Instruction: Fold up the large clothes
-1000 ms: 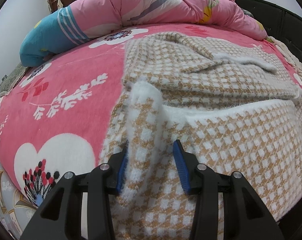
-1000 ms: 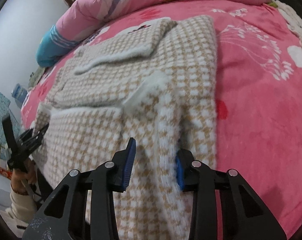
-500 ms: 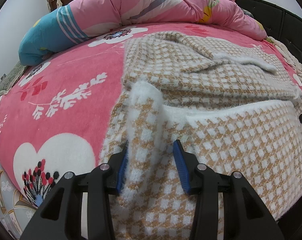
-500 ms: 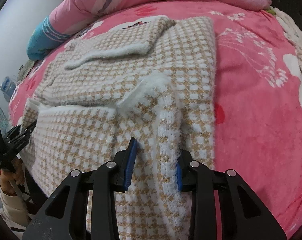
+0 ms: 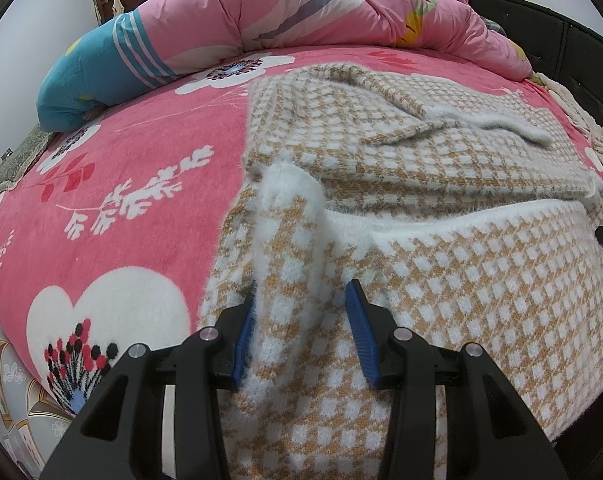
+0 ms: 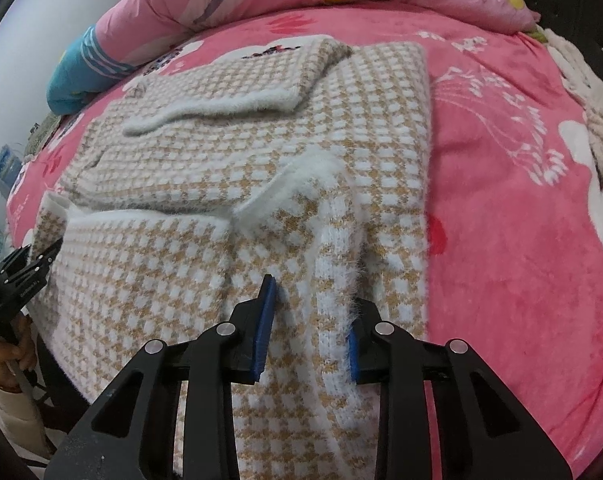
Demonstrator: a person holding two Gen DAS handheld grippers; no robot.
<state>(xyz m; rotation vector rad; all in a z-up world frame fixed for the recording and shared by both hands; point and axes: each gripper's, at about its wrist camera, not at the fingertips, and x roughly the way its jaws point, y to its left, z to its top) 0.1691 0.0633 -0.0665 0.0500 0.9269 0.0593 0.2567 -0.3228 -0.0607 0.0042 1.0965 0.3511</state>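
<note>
A large tan-and-white checked fuzzy sweater (image 5: 441, 184) lies on the pink bed, partly folded, with a sleeve laid across its top. Its near hem is doubled back toward the far side. My left gripper (image 5: 301, 320) is open, its blue pads either side of a raised ridge of the sweater's left near corner. My right gripper (image 6: 311, 316) is open, its pads straddling a raised ridge of the sweater (image 6: 261, 128) at the right near corner. The left gripper also shows in the right wrist view (image 6: 25, 268) at the far left.
A pink floral blanket (image 5: 133, 168) covers the bed. A rolled pink and blue quilt (image 5: 261, 20) lies along the far side. A dark headboard (image 5: 561, 52) stands at the right. A cream knitted cloth (image 6: 597, 128) lies at the bed's right edge.
The right wrist view has swung right and slightly forward over the sweater. The left gripper has barely moved. Both grippers stay open around the fabric ridges.
</note>
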